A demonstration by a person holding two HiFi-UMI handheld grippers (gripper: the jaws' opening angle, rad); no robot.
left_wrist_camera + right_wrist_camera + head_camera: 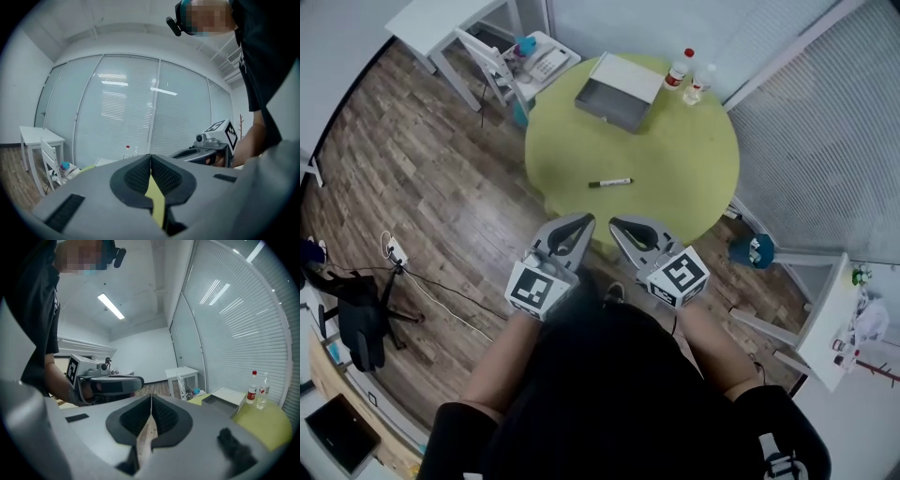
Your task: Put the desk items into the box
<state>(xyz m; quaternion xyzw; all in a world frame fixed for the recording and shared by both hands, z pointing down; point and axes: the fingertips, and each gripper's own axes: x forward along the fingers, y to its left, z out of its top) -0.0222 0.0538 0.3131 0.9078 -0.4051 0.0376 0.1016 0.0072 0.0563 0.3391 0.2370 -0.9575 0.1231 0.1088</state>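
Observation:
A black marker pen lies near the middle of the round green table. An open grey box with its lid propped behind sits at the table's far side; it also shows in the right gripper view. My left gripper and right gripper hover side by side at the table's near edge, short of the pen. Both are shut with nothing between their pads. Each gripper view shows the jaws pressed together, left gripper and right gripper.
Two clear bottles, one red-capped, stand at the table's far edge beside the box. A white chair with a phone and clutter is left of the table, a blue stool to the right. Cables trail over the wooden floor.

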